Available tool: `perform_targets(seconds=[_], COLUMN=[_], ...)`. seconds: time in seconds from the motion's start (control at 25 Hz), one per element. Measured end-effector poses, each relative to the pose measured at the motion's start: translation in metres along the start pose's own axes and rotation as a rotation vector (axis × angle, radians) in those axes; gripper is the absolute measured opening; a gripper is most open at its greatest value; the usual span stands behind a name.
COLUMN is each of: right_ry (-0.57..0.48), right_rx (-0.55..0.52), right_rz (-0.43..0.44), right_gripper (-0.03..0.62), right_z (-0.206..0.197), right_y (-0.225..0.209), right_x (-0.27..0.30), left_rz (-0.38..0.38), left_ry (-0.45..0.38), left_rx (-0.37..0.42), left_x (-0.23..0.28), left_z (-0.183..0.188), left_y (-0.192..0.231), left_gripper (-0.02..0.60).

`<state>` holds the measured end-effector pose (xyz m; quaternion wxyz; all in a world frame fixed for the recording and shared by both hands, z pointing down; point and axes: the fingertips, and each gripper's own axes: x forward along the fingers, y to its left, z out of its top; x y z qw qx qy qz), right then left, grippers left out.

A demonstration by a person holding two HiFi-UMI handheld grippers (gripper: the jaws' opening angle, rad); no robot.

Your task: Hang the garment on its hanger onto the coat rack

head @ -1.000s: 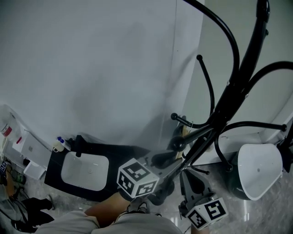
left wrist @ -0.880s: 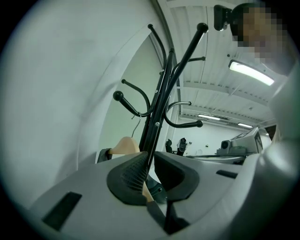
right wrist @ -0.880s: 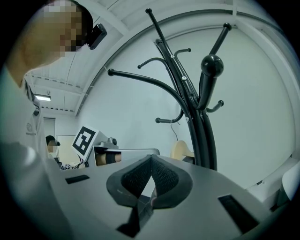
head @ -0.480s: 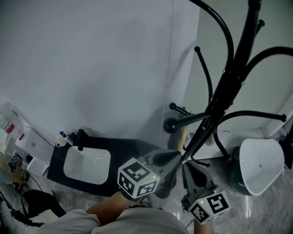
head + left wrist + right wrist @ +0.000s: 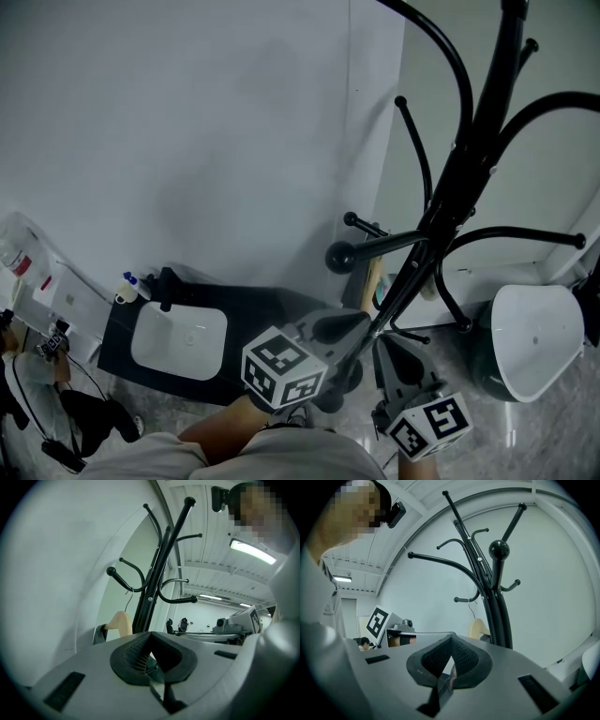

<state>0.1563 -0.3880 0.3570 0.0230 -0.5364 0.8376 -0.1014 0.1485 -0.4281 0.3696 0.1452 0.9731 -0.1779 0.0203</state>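
The black coat rack (image 5: 473,159) rises at the right, its curved arms spreading out. A wooden hanger (image 5: 119,622) hangs by its wire hook from a low arm of the rack, with a strip of grey garment (image 5: 98,633) under it. The same hanger (image 5: 478,628) shows beside the pole in the right gripper view, and a sliver of it (image 5: 374,281) behind the pole in the head view. My left gripper (image 5: 349,325) is shut and empty, below the rack's ball-tipped arm (image 5: 339,256). My right gripper (image 5: 389,354) sits beside it, also shut and empty. Neither touches the hanger.
A white basin on a black mat (image 5: 178,339) lies on the floor at the left, with a small bottle (image 5: 125,290) at its corner. A white rounded seat (image 5: 530,339) stands at the right. White boxes (image 5: 58,298) and a person (image 5: 56,412) are at the far left. A white wall (image 5: 187,131) stands behind.
The rack's ball-tipped arm now sits higher and further from both grippers in the head view. The grippers have hardly shifted. The person at the lower left has moved.
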Motion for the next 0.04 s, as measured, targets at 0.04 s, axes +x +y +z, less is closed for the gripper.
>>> perform_targets(seconds=[0.04], right_ry=[0.001], right_rx=[-0.001], right_rz=[0.0], right_gripper=[0.014], right_z=[0.0001], right_y=[-0.0004], right_x=[-0.0002], left_rz=[-0.001], left_ry=[0.0], left_rx=[-0.001], left_x=[0.0004], left_z=[0.0], left_y=[-0.0002], left_gripper=[0.006])
